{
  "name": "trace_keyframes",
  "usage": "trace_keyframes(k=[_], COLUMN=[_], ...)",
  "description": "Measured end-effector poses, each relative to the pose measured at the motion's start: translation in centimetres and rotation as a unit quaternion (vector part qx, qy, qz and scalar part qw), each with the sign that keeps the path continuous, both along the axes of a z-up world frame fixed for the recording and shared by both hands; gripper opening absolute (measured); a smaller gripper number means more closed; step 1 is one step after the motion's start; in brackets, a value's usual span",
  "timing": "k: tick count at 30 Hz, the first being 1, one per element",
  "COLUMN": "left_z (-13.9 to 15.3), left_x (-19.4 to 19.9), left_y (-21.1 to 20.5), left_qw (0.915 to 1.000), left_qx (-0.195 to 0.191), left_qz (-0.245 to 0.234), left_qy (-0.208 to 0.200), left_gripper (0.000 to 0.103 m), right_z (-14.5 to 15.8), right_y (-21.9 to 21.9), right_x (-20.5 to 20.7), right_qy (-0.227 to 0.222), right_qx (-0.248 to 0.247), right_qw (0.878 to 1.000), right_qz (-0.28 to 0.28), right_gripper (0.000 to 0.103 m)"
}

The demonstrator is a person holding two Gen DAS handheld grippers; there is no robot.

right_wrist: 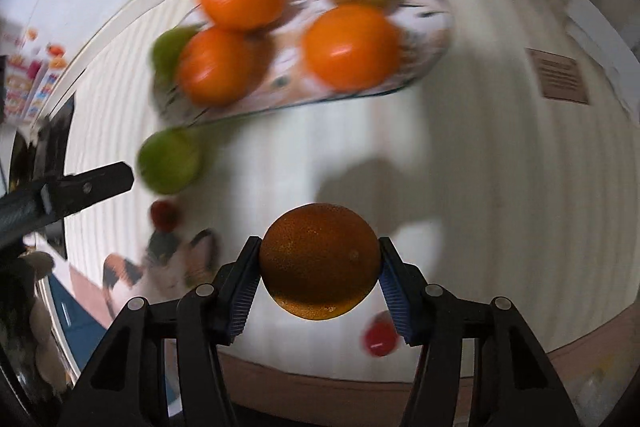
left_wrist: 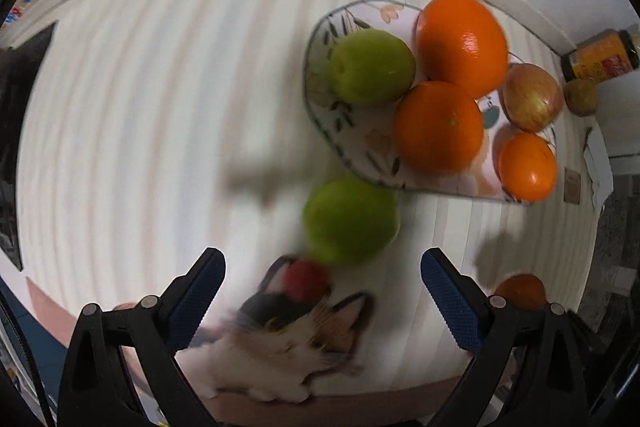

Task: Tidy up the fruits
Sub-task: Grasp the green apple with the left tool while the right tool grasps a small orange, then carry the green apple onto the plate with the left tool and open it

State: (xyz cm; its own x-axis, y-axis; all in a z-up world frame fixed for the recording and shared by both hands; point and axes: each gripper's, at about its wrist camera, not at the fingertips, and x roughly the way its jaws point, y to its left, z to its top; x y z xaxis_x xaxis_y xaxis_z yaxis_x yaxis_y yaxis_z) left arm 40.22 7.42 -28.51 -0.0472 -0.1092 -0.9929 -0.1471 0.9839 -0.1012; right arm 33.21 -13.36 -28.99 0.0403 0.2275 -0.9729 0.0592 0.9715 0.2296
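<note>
Orange fruit (right_wrist: 319, 261) sits clamped in our right gripper (right_wrist: 320, 281) above the striped table (left_wrist: 140, 107) — next it goes onto the plate (right_wrist: 434, 27). Our left gripper (left_wrist: 323, 301), jaws apart and empty, hangs over the green apple (left_wrist: 350, 219) — lower, then close.

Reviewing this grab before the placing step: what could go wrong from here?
1. The plate already holds five fruits; adding the orange held by the right tongs may knock one off.
2. A cat sits at the table edge near the loose green apple, below the open left tongs; it could get bumped.
</note>
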Motion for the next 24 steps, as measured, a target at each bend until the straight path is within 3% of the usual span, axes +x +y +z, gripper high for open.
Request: trace_keyframes(k=[4, 6, 8, 9, 10, 15, 20, 24], left_z=[-2.4, -2.6, -2.5, -2.6, -2.6, -2.2, -0.9, -1.6], left_x=[1.8, 2.0, 1.9, 1.8, 1.7, 0.5, -4.2, -6.6], left_y=[-0.9, -1.4, -1.9, -2.2, -2.4, -3.0, -6.1, -8.2], left_qw=[0.9996, 0.9997, 0.9997, 0.9996, 0.9995, 0.9993, 0.997, 0.9953], left_qx=[0.002, -0.005, -0.006, -0.006, 0.003, 0.013, 0.0, -0.004], left_qz=[-0.008, -0.013, -0.018, -0.022, -0.025, -0.035, -0.077, -0.096], left_qy=[0.027, 0.02, 0.013, 0.015, 0.017, 0.007, 0.0, 0.011], left_gripper=[0.1, 0.098, 0.084, 0.067, 0.061, 0.061, 0.061, 0.061], right_z=[-0.9, -1.3, -1.6, -1.7, -1.9, -2.0, -2.1, -2.9], right_y=[-3.0, -3.8, -4.0, -4.0, -4.0, -4.8, -3.3, -3.2], right_x=[0.9, 1.1, 1.3, 1.4, 1.5, 1.1, 0.2, -0.5], right_qy=[0.008, 0.013, 0.015, 0.017, 0.019, 0.027, 0.034, 0.041], right_qx=[-0.005, -0.005, -0.006, -0.005, -0.004, -0.003, 0.006, 0.011], right_qw=[1.0, 1.0, 1.0, 0.999, 0.999, 1.0, 0.999, 0.999], right_qz=[-0.02, -0.026, -0.027, -0.026, -0.026, -0.014, 0.02, 0.021], right_gripper=[0.059, 0.059, 0.059, 0.059, 0.059, 0.059, 0.059, 0.06])
